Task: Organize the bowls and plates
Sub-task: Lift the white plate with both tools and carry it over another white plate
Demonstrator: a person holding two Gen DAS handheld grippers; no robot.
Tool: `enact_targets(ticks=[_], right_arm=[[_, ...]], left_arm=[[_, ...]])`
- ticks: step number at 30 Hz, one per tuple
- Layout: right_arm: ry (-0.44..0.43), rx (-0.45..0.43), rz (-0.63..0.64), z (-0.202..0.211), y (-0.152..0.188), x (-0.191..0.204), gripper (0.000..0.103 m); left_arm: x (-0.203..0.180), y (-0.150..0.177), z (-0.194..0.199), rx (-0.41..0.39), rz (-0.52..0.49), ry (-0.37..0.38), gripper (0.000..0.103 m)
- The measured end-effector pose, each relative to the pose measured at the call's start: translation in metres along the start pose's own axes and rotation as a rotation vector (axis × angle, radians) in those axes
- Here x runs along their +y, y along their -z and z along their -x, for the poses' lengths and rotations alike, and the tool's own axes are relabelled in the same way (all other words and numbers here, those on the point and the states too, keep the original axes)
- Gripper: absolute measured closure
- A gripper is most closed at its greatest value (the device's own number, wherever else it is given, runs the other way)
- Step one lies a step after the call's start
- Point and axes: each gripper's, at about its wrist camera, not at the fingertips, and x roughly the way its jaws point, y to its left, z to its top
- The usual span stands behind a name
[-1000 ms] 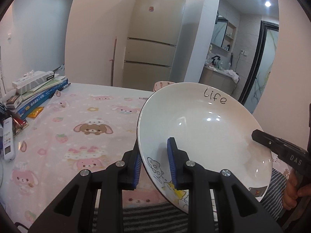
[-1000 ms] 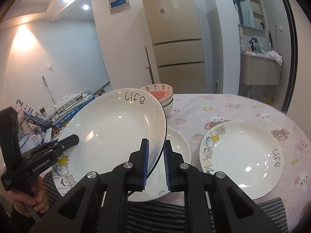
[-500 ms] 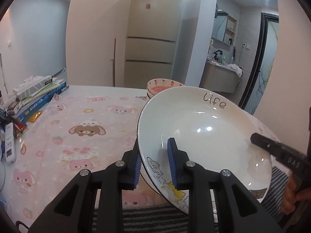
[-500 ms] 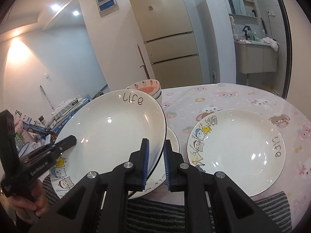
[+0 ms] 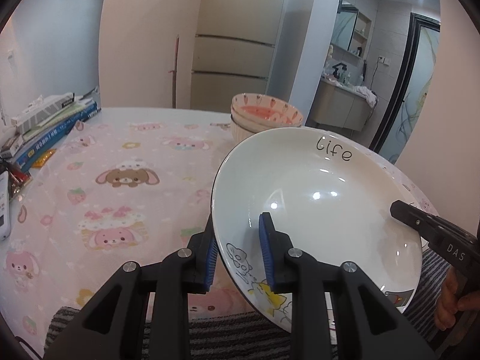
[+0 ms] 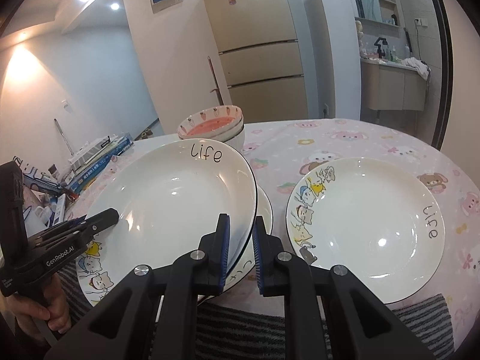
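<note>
A white "life" plate [image 5: 318, 198] with cartoon cats is held in the air by both grippers. My left gripper [image 5: 238, 249] is shut on its left rim; it also shows in the right wrist view [image 6: 102, 220]. My right gripper [image 6: 241, 246] is shut on the plate's [image 6: 177, 204] right rim; it also shows in the left wrist view [image 5: 402, 210]. A second plate [image 6: 264, 210] lies on the table right under the held one, mostly hidden. A third "life" plate [image 6: 366, 219] lies to the right. Stacked strawberry bowls [image 6: 214, 126] stand behind; they also show in the left wrist view [image 5: 265, 115].
The round table [image 5: 120, 180] has a pink cartoon cloth. Books and boxes [image 5: 51, 120] are piled at its left edge, with a remote [image 5: 3, 207]. A striped cloth [image 6: 420, 315] lies at the front edge. A fridge [image 6: 261, 60] stands behind.
Both grippers have lowered the held plate towards the plate on the table. The bowls have come into fuller view behind it.
</note>
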Motion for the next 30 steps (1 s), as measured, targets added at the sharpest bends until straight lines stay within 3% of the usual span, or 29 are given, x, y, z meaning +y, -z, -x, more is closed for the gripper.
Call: enact_targets(ticks=[23, 30], right_arm=[[0.016, 0.099, 0.012, -0.023, 0.006, 0.000, 0.086], [0.054, 0.132, 0.018, -0.030, 0.007, 0.000, 0.086]], left_arm=[[0.008, 0.004, -0.017, 0.100, 0.028, -0.027, 0.079], [-0.002, 0.007, -0.022, 0.138, -0.041, -0.109, 0.077]])
